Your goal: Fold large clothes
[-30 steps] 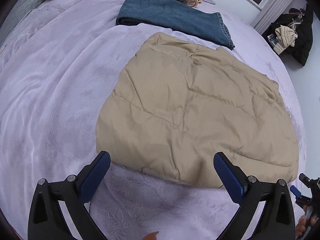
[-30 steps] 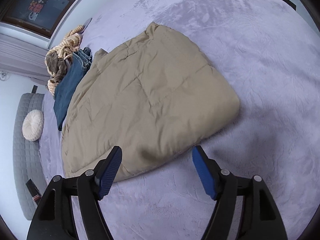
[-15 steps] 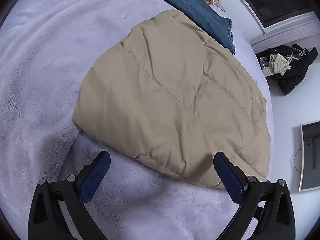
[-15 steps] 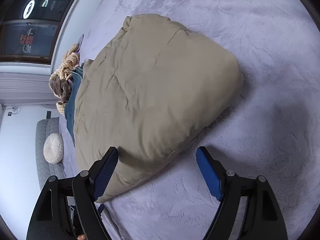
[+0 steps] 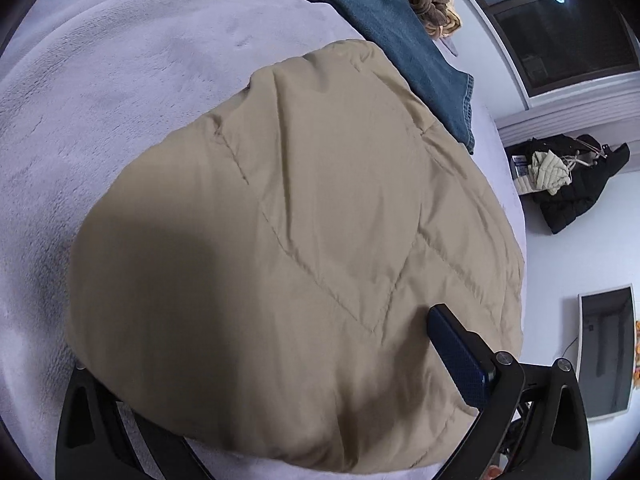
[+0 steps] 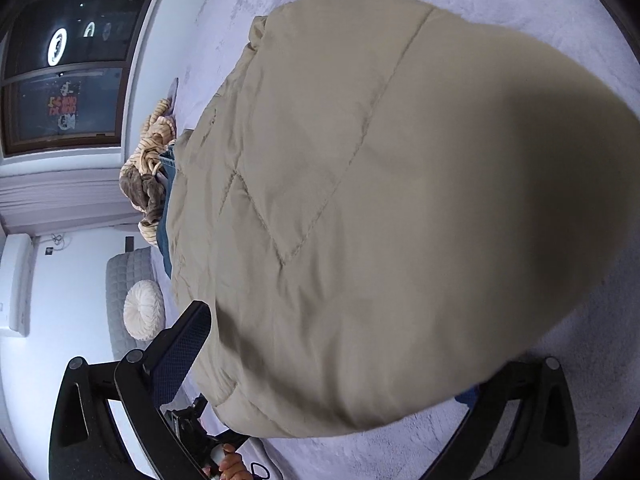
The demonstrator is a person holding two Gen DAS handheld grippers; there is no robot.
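A folded tan quilted jacket (image 5: pixel 304 240) lies on the lavender bed cover (image 5: pixel 120 80) and fills both views (image 6: pixel 380 200). My left gripper (image 5: pixel 272 360) is open around the jacket's near edge: one blue pad (image 5: pixel 456 356) lies on top of the fabric, the other finger is hidden under it. My right gripper (image 6: pixel 340 360) is open around the near edge too: its left pad (image 6: pixel 180 352) is beside the fabric, its right finger is hidden beneath the jacket.
Folded blue jeans (image 5: pixel 384 20) and a striped brown garment (image 5: pixel 432 4) lie beyond the jacket. A white round cushion (image 6: pixel 144 316) sits on a grey sofa. Dark clothes (image 5: pixel 568 180) hang by the wall. The bed's edge is on the right in the left wrist view.
Both grippers have moved forward onto the jacket's near edge, so the fabric now sits between their open fingers. The jacket has stayed flat on the bed.
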